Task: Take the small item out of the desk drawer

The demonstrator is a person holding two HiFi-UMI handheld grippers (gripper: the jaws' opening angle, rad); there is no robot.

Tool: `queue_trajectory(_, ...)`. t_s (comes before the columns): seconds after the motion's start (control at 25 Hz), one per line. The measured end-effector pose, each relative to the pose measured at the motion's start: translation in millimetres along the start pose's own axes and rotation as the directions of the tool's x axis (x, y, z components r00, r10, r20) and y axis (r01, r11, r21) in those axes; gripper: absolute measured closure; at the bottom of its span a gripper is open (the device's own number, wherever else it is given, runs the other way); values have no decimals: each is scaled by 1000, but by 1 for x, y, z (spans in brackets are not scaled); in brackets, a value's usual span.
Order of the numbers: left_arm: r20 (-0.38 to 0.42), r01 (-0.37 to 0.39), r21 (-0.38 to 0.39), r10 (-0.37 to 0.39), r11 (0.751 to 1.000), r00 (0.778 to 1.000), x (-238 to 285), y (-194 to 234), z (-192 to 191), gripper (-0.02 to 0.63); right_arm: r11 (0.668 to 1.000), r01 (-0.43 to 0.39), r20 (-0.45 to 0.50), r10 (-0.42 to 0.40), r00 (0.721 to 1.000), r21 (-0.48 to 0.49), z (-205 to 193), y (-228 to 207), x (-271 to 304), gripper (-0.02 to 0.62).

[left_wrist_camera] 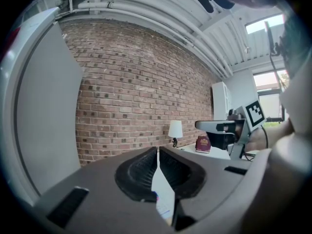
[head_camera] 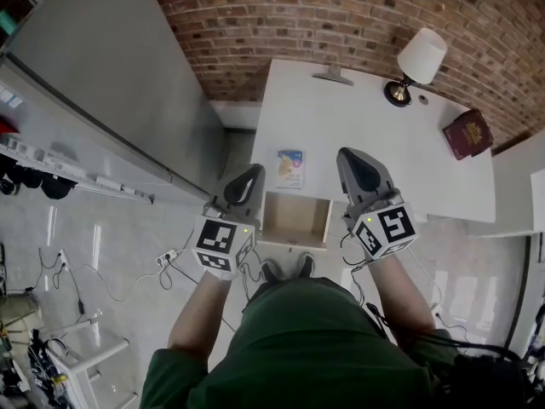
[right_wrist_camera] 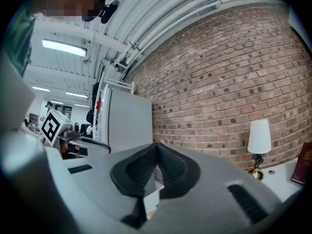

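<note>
The white desk (head_camera: 366, 126) has its wooden drawer (head_camera: 295, 221) pulled out toward me, and its inside looks bare. A small colourful packet (head_camera: 290, 168) lies on the desktop just behind the drawer. My left gripper (head_camera: 254, 175) is held to the left of the drawer, shut with nothing between its jaws. My right gripper (head_camera: 351, 157) hovers at the drawer's right, over the desk's front edge, also shut and empty. In the left gripper view the jaws (left_wrist_camera: 158, 152) meet at the tips, with the right gripper (left_wrist_camera: 229, 130) beyond. In the right gripper view the jaws (right_wrist_camera: 156, 147) are closed.
A lamp with a white shade (head_camera: 415, 65), a dark red book (head_camera: 467, 134) and a grey monitor foot (head_camera: 333, 76) stand on the desk. A brick wall (head_camera: 341, 15) runs behind. A grey cabinet (head_camera: 111, 92) stands at left. Cables (head_camera: 162, 262) lie on the floor.
</note>
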State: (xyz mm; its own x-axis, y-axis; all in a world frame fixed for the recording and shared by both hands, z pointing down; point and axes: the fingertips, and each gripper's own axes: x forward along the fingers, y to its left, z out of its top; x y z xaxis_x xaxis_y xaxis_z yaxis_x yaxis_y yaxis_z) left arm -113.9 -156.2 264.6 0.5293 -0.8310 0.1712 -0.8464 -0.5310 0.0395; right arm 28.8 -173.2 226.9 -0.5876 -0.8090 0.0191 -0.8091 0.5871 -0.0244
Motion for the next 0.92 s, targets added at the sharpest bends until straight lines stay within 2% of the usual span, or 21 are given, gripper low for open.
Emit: queue_trajectory(0.92,-27,-14,7,14,1000,1000,19,-14,-7,595,1000,-27,-8,27,1000,9,-6,-19,-6,594)
